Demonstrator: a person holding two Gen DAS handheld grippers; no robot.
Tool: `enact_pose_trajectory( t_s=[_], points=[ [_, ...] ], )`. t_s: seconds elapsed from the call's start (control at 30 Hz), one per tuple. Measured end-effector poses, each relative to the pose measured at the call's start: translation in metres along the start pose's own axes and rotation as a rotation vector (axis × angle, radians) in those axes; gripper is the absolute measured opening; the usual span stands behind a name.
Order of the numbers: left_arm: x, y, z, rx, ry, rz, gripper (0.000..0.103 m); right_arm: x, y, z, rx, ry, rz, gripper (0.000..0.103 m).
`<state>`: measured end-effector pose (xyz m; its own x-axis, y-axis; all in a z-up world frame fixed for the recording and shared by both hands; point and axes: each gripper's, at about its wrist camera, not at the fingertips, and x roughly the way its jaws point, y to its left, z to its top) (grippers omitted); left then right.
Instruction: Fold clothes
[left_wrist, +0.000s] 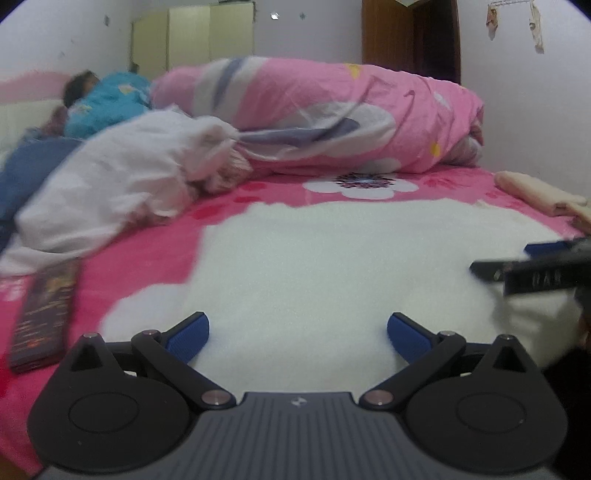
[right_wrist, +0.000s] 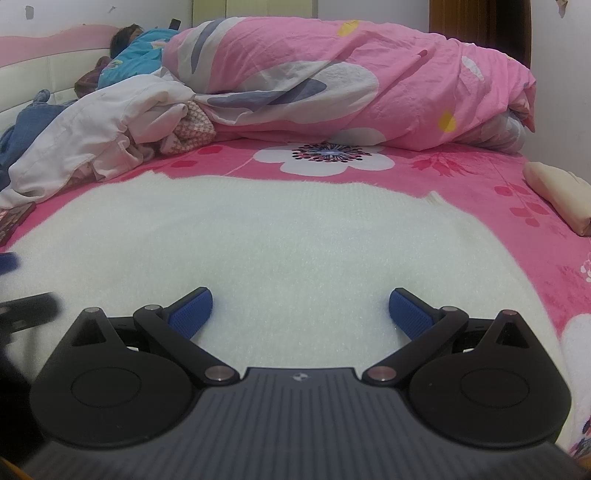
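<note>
A white fuzzy garment lies spread flat on the pink flowered bed sheet. My left gripper hovers over its near part, open, blue pads wide apart with nothing between them. My right gripper is also open above the garment's near edge, empty. The right gripper's fingers show at the right edge of the left wrist view. The left gripper's fingertip shows blurred at the left edge of the right wrist view.
A heap of white and checked clothes lies at the left. A rolled pink quilt crosses the back. A person lies under a blue cover. Folded cream cloth sits right; a dark book left.
</note>
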<state>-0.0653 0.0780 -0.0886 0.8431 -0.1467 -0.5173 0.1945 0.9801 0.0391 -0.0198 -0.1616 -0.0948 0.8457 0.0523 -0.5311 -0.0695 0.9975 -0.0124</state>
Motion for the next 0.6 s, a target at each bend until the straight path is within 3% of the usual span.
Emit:
enact_pose_trajectory(
  t_s=[0.17,0.33,0.43,0.6],
  points=[
    [-0.021,0.012,-0.004,-0.001,0.028,0.049,0.103,-0.001,-0.001,-0.001,0.001,-0.002,0.000,0.102],
    [-0.033,-0.002,0.022,0.098,-0.087,0.033,0.103,-0.001,-0.001,-0.001,0.003,-0.003,0.003,0.102],
    [-0.015,-0.012,0.044,0.088,-0.087,-0.052,0.103,-0.001,-0.002,-0.001,0.004,-0.004,0.003,0.102],
    [0.039,-0.022,0.073,0.005,-0.010,-0.107,0.103,-0.003,-0.005,0.000,0.019,-0.010,0.019,0.102]
  ],
)
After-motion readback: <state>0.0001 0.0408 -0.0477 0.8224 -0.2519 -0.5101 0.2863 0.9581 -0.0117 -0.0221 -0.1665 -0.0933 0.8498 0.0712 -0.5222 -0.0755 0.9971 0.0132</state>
